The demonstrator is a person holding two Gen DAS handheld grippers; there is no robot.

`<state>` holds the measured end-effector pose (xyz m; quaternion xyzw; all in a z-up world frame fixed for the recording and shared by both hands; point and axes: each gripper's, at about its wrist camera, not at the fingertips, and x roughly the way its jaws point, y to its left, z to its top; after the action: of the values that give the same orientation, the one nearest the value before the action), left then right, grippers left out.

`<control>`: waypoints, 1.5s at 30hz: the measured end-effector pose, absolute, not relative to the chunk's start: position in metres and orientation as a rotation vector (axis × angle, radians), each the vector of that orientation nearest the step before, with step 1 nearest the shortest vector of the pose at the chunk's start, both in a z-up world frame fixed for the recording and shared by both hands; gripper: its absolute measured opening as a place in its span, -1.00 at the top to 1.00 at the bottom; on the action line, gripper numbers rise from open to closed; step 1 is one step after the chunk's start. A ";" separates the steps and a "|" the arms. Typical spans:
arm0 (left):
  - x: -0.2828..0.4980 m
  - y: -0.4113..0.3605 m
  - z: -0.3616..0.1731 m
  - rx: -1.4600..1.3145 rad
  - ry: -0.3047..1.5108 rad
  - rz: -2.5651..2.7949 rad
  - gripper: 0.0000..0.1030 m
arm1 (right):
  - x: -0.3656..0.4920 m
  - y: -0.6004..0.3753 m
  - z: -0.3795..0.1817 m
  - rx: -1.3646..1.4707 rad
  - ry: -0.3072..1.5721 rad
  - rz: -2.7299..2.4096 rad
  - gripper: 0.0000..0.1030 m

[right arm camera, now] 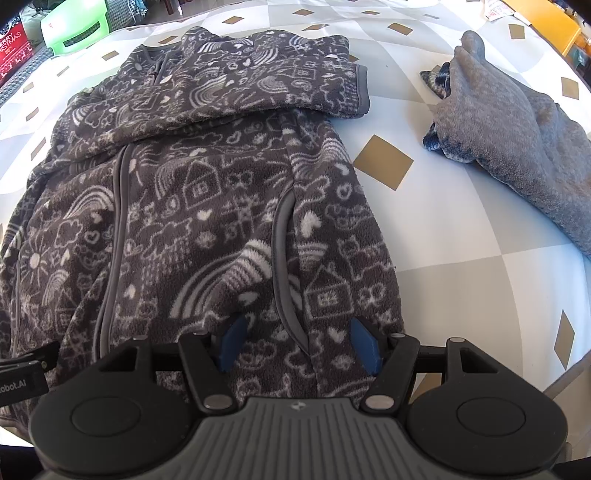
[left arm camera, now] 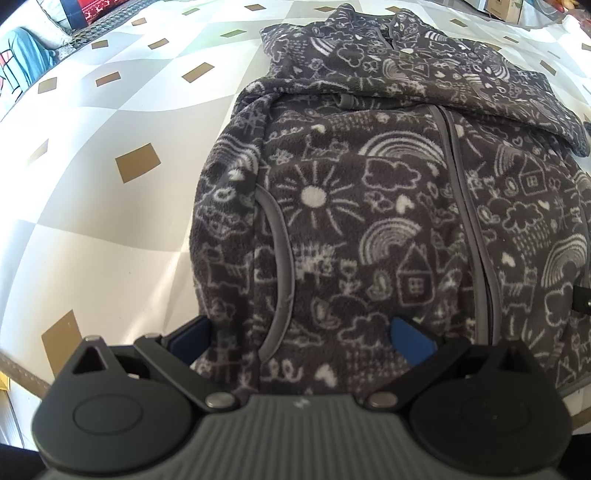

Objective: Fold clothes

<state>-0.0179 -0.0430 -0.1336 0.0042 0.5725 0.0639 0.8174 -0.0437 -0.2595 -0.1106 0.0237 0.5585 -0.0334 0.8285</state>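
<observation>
A dark grey fleece jacket (left arm camera: 369,206) with white doodle print lies zip-up and flat on the table; it also fills the right wrist view (right arm camera: 207,206). One sleeve (right arm camera: 295,85) is folded across its chest. My left gripper (left arm camera: 301,339) stands open over the near hem on the jacket's left side, blue pads (left arm camera: 412,341) wide apart on the fleece. My right gripper (right arm camera: 298,343) stands open over the near hem on the right side, with the pocket seam between its blue pads (right arm camera: 365,345). Each gripper's body shows at the edge of the other's view.
The tablecloth (right arm camera: 461,236) is white and grey with gold squares. A light grey fleece garment (right arm camera: 517,140) lies to the right, over a blue-and-white patterned piece (right arm camera: 436,85). A green plastic stool (right arm camera: 74,26) stands beyond the far left edge. The near table edge runs just behind both grippers.
</observation>
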 end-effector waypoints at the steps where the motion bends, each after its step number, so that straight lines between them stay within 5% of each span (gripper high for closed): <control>1: -0.018 -0.042 -0.133 0.009 1.220 0.134 -1.00 | -0.044 -0.259 -0.111 0.050 1.186 -0.071 -0.21; 45: -0.023 0.014 -0.144 -0.218 1.259 0.140 -1.00 | -0.031 -0.329 -0.108 0.440 1.231 0.017 -0.22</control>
<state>-0.0227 0.0144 -0.1439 -0.1017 0.5869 0.0653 0.8006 -0.0306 -0.3289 -0.1084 0.2047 0.5727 0.0080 0.7938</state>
